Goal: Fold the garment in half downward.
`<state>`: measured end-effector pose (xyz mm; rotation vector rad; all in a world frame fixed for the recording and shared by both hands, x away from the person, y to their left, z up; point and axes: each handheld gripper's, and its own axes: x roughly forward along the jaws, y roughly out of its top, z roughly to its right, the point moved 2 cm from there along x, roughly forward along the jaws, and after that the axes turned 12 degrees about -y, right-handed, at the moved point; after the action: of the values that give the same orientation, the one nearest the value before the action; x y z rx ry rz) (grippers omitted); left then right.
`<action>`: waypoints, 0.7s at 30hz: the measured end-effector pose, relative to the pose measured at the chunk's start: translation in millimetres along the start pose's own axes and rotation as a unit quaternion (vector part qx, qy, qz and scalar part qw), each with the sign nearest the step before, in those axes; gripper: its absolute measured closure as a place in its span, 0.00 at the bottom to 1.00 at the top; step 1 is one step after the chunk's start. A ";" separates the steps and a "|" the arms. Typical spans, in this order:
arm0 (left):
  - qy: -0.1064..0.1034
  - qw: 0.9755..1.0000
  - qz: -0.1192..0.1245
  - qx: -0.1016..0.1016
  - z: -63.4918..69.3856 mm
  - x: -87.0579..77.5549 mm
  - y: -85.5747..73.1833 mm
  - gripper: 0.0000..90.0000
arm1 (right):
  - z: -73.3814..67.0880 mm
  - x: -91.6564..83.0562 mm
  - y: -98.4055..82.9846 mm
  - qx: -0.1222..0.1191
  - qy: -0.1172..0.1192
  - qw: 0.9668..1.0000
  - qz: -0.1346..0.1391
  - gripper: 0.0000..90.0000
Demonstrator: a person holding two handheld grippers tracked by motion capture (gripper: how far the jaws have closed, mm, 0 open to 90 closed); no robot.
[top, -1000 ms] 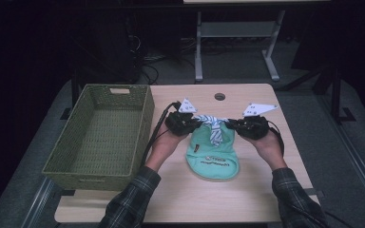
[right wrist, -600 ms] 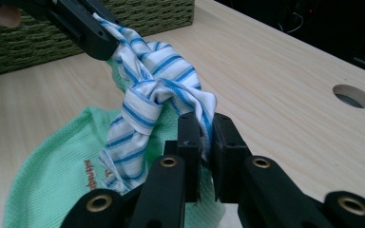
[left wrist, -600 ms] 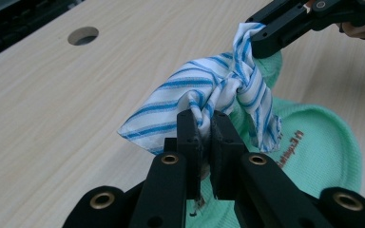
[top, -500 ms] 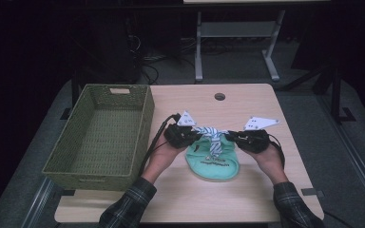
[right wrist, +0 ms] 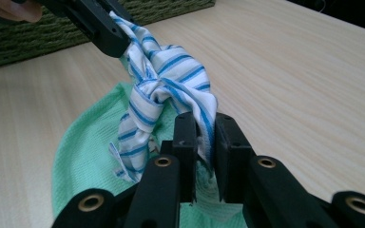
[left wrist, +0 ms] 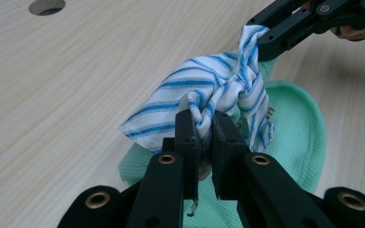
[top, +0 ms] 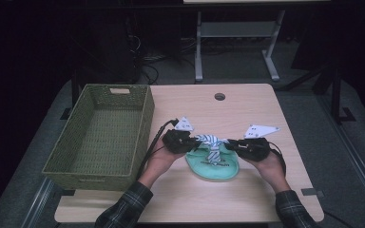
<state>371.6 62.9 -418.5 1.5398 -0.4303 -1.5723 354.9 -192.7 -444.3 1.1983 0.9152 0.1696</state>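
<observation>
A mint-green bib [top: 214, 167] lies flat on the wooden table [top: 247, 109]. Its white, blue-striped ties [top: 210, 141] are knotted together above its top edge. My left gripper [top: 196, 142] is shut on the left end of the striped cloth [left wrist: 204, 85]; the pads [left wrist: 188, 128] pinch it. My right gripper [top: 229, 142] is shut on the right end [right wrist: 171, 66]; its jaws have just eased apart slightly, with the cloth still pinched between them. The two grippers face each other across the knot, a short way above the bib [right wrist: 85, 156].
A green woven basket [top: 145, 118], empty inside, stands on the left side of the table, close to my left hand. A round cable hole [top: 219, 96] sits at the table's far middle. Table legs and cables lie on the dark floor beyond.
Both hands have come down and toward the near edge with the striped ties. The bib has settled flatter on the table.
</observation>
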 end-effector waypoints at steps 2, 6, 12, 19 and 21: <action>-0.003 1.000 -0.004 0.001 1.1 0.0 -1.9 0.91 | -2.3 -0.9 -2.2 -0.002 0.001 1.000 -0.002 0.88; -0.010 1.000 -0.009 0.002 4.6 -0.3 -5.1 0.91 | -6.8 -1.8 -7.5 0.002 0.013 1.000 -0.011 0.87; -0.017 1.000 -0.017 0.001 8.7 1.2 -12.6 0.91 | -12.9 -2.9 -12.5 0.003 0.018 1.000 -0.020 0.87; -0.026 0.999 -0.026 -0.001 16.9 0.9 -25.1 0.90 | -21.2 -8.3 -19.8 0.005 0.026 0.999 -0.023 0.80; -0.028 0.999 -0.029 -0.001 19.0 0.9 -27.6 0.90 | -22.6 -10.0 -22.5 0.007 0.027 0.999 -0.023 0.79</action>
<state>344.7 71.6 -436.6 1.5215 -0.4178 -1.6641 325.3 -190.9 -459.7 1.1884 0.9924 0.1594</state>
